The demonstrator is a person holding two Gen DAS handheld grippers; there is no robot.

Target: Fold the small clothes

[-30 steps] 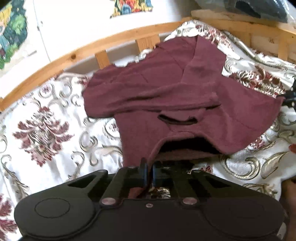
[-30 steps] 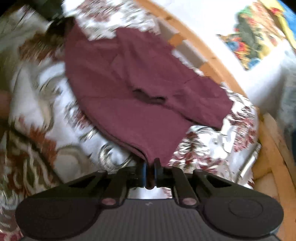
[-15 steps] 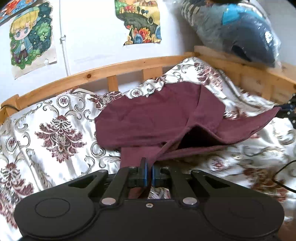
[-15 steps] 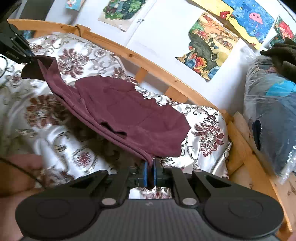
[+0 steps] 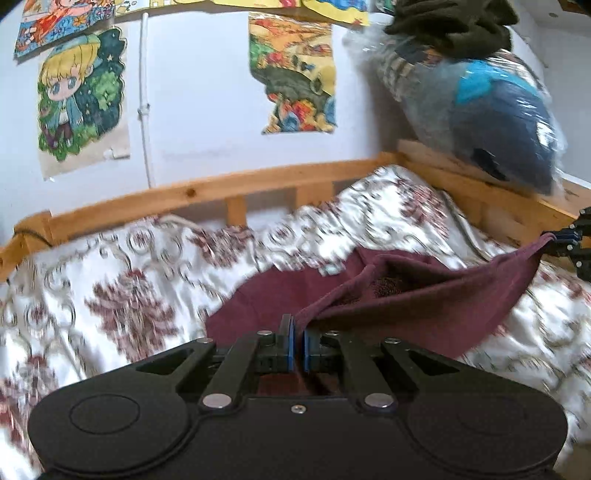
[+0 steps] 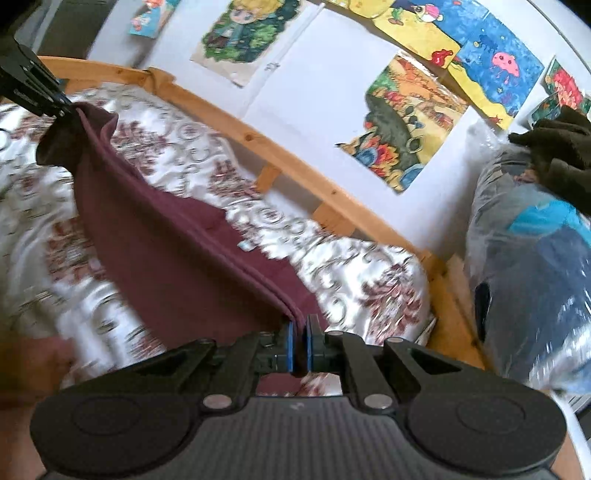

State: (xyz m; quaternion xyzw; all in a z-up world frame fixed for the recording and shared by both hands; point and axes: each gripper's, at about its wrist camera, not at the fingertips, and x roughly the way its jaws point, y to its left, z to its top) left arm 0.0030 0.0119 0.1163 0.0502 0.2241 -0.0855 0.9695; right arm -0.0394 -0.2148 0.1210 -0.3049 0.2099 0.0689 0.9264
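L gripper (image 5: 297, 345): blue pads are pressed together w/ only a thin fold of the maroon garment (image 5: 436, 306) pinched between them; R gripper (image 6: 300, 347): pads likewise nearly closed on the garment's doubled hem; in each wrist view the other gripper is seen clamped on the opposite corner, at the far right edge of the left view and the upper left of the right view. The garment is held up by both corners, its top edge stretched between the 2 grippers; the lower part is draped down onto the floral bedspread (image 5: 110, 295), where a portion is still laid flat. The bedspread is bounded by a wooden bed rail (image 5: 207, 194); cartoon posters (image 5: 79, 99) are seen on the white wall behind; a plastic-wrapped bundle (image 5: 491, 122) is rested on the rail at the right, w/ dark cloth (image 5: 450, 26) on top. Bedspread detail is blurred.
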